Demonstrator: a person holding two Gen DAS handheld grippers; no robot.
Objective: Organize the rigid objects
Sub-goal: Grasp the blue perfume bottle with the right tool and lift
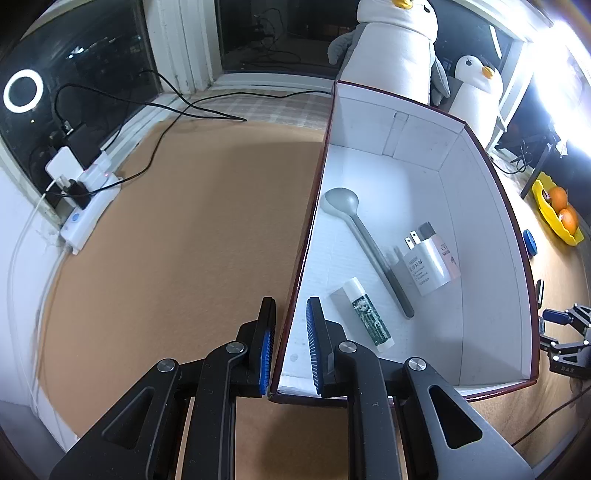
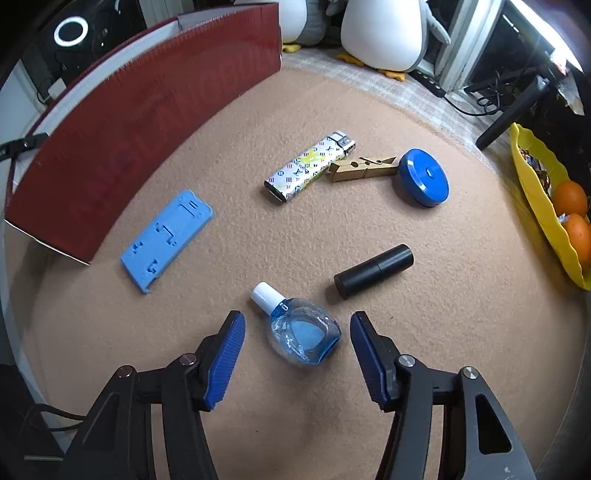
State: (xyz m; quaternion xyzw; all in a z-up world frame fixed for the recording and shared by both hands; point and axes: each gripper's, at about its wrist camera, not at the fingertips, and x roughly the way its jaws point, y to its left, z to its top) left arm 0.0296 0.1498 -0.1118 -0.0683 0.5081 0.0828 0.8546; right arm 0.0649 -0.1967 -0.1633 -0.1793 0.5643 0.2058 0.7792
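A box with white inside and dark red outside (image 1: 480, 258) stands on the tan mat. My left gripper (image 1: 290, 306) is shut on its left wall near the front corner, one pad on each side. In the box lie a grey spoon (image 1: 369, 251), a white charger plug (image 1: 428, 266) and a lip balm tube (image 1: 369, 314). My right gripper (image 2: 297, 321) points down, open, with a clear blue bottle with a white cap (image 2: 303, 332) lying between its pads, untouched. Beyond it lie a black tube (image 2: 373, 271), a patterned lighter (image 2: 308, 166), a wooden clothespin (image 2: 364, 168), a blue round case (image 2: 423, 177) and a light blue plastic plate (image 2: 166, 240).
The box's red wall (image 2: 147, 122) curves along the left of the right wrist view. A yellow bowl with oranges (image 2: 532, 192) sits at the right edge. Penguin plush toys (image 2: 380, 33) stand at the back. A power strip (image 1: 88, 199) with cables (image 1: 166, 110) lies by the window.
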